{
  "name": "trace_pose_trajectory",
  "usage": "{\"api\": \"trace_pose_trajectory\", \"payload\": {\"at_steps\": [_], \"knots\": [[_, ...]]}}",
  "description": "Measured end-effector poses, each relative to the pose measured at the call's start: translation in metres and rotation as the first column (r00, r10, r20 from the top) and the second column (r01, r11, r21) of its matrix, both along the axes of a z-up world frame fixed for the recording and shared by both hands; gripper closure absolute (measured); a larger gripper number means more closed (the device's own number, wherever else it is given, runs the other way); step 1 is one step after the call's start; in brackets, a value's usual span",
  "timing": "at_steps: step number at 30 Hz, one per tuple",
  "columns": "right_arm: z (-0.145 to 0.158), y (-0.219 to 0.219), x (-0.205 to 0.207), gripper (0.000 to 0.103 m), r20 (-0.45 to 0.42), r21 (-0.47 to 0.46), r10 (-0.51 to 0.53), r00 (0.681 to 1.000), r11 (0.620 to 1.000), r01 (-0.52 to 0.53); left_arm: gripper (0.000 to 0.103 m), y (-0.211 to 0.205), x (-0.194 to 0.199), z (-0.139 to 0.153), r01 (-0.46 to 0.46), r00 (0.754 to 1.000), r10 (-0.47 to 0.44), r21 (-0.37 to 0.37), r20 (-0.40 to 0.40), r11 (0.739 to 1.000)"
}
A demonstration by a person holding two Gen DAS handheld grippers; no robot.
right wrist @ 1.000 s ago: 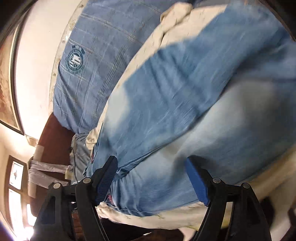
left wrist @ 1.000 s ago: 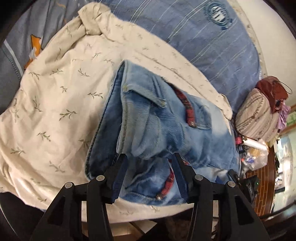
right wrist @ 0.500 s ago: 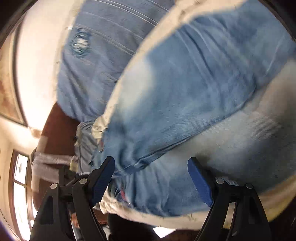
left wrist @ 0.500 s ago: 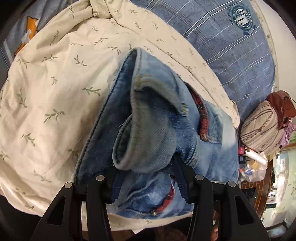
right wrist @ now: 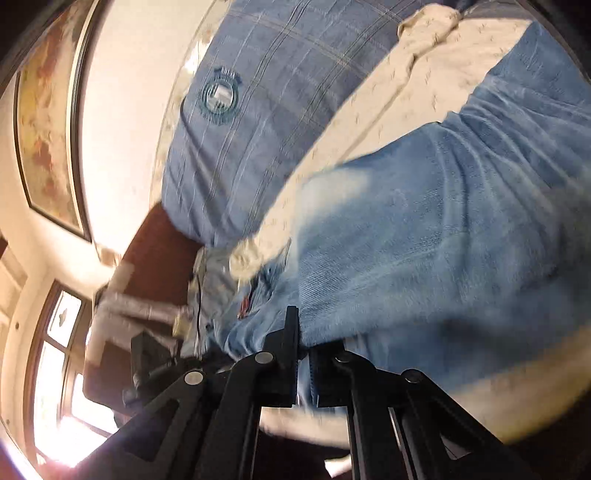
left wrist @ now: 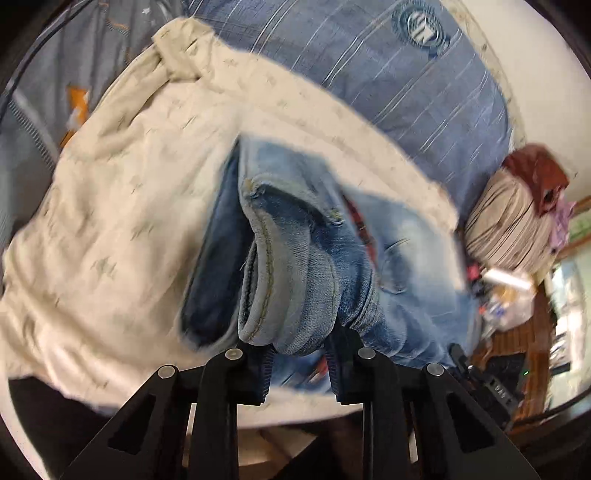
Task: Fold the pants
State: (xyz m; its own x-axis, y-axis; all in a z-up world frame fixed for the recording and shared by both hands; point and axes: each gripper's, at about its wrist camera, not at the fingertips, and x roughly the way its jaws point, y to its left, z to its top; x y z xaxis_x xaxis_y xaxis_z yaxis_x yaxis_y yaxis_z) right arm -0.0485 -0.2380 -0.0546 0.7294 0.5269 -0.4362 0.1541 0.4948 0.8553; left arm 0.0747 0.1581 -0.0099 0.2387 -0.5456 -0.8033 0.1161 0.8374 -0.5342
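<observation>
Pants [left wrist: 295,266] on cream quilt [left wrist: 122,221]; left claw [left wrist: 301,369] closing on hem | right claw [right wrist: 303,369] clamps denim

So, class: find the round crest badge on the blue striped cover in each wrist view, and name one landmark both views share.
Left wrist view: the crest badge sits at the top, right of centre.
Right wrist view: the crest badge sits upper left of centre.
Shared landmark: the cream leaf-print sheet under the jeans.
</observation>
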Motion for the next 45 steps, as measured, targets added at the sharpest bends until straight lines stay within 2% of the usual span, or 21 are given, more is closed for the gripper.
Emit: {"api": "trace_pose_trajectory", "payload": {"at_steps": [3, 6, 8, 11, 12, 13, 15, 16, 19, 23, 25, 26, 29, 30, 32, 35, 37, 39, 41, 43, 45], "knots": [[-0.035, 0.005, -0.012, 0.095, -0.115, 0.042, 0.023, 0.993, 0.999, -0.018, 0.079, 0.008, -0.011, -0.04, 0.021, 0.993, -0.011, 0.086, -0.116, 0.996], [-0.066, 0.002, -0.014, 0.093, -0.199, 0.107, 0.022, 0.98, 0.994, 0.0, 0.079, 0.015, -0.01, -0.058, 0.004, 0.981, 0.007, 0.057, -0.192, 0.998], [-0.063, 0.0, -0.014, 0.087, -0.21, 0.081, 0.008, 0.978, 0.997, 0.01, 0.079, 0.018, -0.011, -0.045, 0.025, 0.988, -0.021, 0.024, -0.155, 0.999], [-0.034, -0.027, -0.034, 0.057, -0.151, -0.037, -0.08, 0.985, 0.996, 0.075, 0.077, 0.028, -0.028, -0.011, 0.119, 0.993, -0.119, -0.016, 0.007, 0.993], [-0.023, -0.046, -0.05, 0.051, -0.131, -0.085, -0.155, 0.979, 0.986, 0.145, 0.072, 0.032, -0.033, -0.003, 0.134, 0.99, -0.133, -0.027, 0.049, 0.991], [-0.017, -0.061, -0.063, 0.05, -0.123, -0.121, -0.221, 0.968, 0.971, 0.207, 0.059, 0.036, -0.037, 0.004, 0.147, 0.986, -0.142, -0.046, 0.09, 0.988], [-0.008, -0.101, -0.094, 0.045, -0.112, -0.192, -0.391, 0.913, 0.91, 0.366, 0.038, 0.041, -0.038, 0.005, 0.122, 0.986, -0.115, -0.05, 0.121, 0.991], [-0.008, -0.118, -0.105, 0.045, -0.113, -0.197, -0.449, 0.886, 0.884, 0.423, 0.038, 0.04, -0.035, 0.001, 0.093, 0.99, -0.088, -0.045, 0.111, 0.995], [-0.016, -0.16, -0.122, 0.044, -0.119, -0.167, -0.553, 0.825, 0.83, 0.532, 0.038, 0.023, -0.025, -0.021, 0.07, 0.998, -0.069, -0.041, 0.012, 0.997], [-0.029, -0.181, -0.108, 0.044, -0.122, -0.151, -0.574, 0.81, 0.817, 0.556, 0.042, -0.004, -0.009, -0.032, 0.04, 0.999, -0.04, 0.048, 0.0, 0.998], [-0.031, -0.186, -0.094, 0.063, -0.089, -0.135, -0.557, 0.826, 0.828, 0.544, 0.062, -0.007, -0.007, -0.024, 0.012, 1.0, -0.014, 0.069, 0.02, 0.998], [-0.026, -0.189, -0.087, 0.099, -0.073, -0.162, -0.542, 0.837, 0.835, 0.527, 0.066, -0.008, -0.006, -0.019, 0.005, 0.999, -0.008, 0.078, 0.032, 0.997], [0.018, -0.192, -0.085, 0.098, 0.063, -0.226, -0.534, 0.843, 0.815, 0.533, 0.068, -0.007, -0.011, -0.011, 0.015, 0.999, -0.018, 0.088, 0.036, 0.996], [0.04, -0.19, -0.09, 0.098, 0.129, -0.29, -0.526, 0.841, 0.791, 0.539, 0.071, -0.008, -0.012, -0.012, 0.015, 0.999, -0.019, 0.103, 0.036, 0.995], [0.052, -0.187, -0.098, 0.098, 0.16, -0.373, -0.514, 0.843, 0.759, 0.533, 0.076, -0.01, -0.014, -0.018, 0.025, 0.999, -0.03, 0.151, 0.028, 0.988], [0.014, -0.192, -0.11, 0.097, 0.027, -0.364, -0.541, 0.841, 0.778, 0.512, 0.077, -0.016, -0.018, -0.023, 0.052, 0.997, -0.061, 0.202, 0.039, 0.978], [-0.03, -0.196, -0.121, 0.096, -0.11, -0.331, -0.562, 0.82, 0.799, 0.503, 0.077, -0.019, -0.024, -0.017, 0.075, 0.993, -0.094, 0.239, 0.071, 0.968], [-0.054, -0.197, -0.134, 0.085, -0.181, -0.275, -0.579, 0.795, 0.806, 0.524, 0.077, -0.018, -0.03, -0.012, 0.11, 0.987, -0.135, 0.257, 0.081, 0.96], [-0.053, -0.201, -0.146, 0.079, -0.171, -0.241, -0.609, 0.775, 0.788, 0.566, 0.078, -0.014, -0.04, 0.001, 0.177, 0.975, -0.201, 0.219, 0.096, 0.96], [-0.032, -0.204, -0.159, 0.077, -0.129, -0.267, -0.657, 0.742, 0.744, 0.612, 0.078, -0.001, -0.052, 0.025, 0.222, 0.954, -0.247, 0.151, 0.173, 0.963], [0.0, -0.204, -0.161, 0.07, -0.051, -0.331, -0.671, 0.74, 0.71, 0.621, 0.076, 0.014, -0.05, 0.049, 0.18, 0.944, -0.207, 0.126, 0.259, 0.976]]}}
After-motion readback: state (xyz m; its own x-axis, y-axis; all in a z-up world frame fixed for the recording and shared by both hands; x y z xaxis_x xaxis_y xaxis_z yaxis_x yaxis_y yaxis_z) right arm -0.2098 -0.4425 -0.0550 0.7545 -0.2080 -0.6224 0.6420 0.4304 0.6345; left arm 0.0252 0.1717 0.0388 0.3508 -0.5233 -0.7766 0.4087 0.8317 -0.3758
